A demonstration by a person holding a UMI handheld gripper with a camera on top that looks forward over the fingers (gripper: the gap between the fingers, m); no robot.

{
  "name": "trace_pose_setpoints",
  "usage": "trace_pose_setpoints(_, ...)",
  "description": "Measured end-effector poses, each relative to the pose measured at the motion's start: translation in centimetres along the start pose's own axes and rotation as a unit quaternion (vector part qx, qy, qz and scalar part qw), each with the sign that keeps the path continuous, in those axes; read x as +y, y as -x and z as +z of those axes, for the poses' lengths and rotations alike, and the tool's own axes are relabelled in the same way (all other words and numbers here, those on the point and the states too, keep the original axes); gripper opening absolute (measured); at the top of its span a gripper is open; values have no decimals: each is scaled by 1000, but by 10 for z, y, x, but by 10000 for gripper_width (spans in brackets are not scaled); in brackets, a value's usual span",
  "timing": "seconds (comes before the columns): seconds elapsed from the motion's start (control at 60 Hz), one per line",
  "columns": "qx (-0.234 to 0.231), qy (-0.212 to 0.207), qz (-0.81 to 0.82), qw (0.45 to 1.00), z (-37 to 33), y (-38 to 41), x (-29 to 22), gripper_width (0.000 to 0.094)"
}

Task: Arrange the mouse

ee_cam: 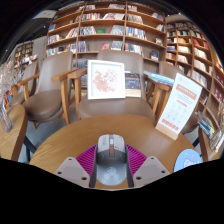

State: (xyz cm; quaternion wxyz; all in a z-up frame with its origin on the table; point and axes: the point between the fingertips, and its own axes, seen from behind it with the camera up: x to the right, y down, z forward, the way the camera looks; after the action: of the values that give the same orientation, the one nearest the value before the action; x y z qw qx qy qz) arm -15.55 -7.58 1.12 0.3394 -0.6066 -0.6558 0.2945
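Indoors, mouse [112,160] between tongs [112,165], round wooden table [70,138].

This is a library or bookshop reading room: tall wooden shelves packed with books [100,30] line the far walls, wooden chairs [72,88] stand around a round wooden tabletop [60,145], and a white display sign [106,79] stands on it.

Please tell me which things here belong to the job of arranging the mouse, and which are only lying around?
For the job:
- grey computer mouse, between the fingers
- hand-held gripper, pads close at its sides
- round wooden table

Lying about:
- framed white picture
- white leaflet sign with orange edge
- wooden bookshelves
- wooden chair
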Motion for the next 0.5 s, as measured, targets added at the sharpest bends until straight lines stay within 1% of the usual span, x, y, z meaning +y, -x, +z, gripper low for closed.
trace_pose_setpoints(0.083, -6, -30, 12, 999, -33, -14, -20, 427)
trace_pose_setpoints(0.2, -16, -51, 34, 998, -81, -60, -34, 427)
trace_pose_setpoints(0.25, -5, -57, 32, 998, -95, -94, -33, 427)
trace_pose_setpoints(0.3, 17, -61, 31, 997, -105, -133, -28, 428)
trace_pose_setpoints(0.417, 71, -45, 44, 995, -103, -224, 3, 433)
trace_pose_setpoints(0.5, 85, -25, 54, 995, -91, -263, 33, 435)
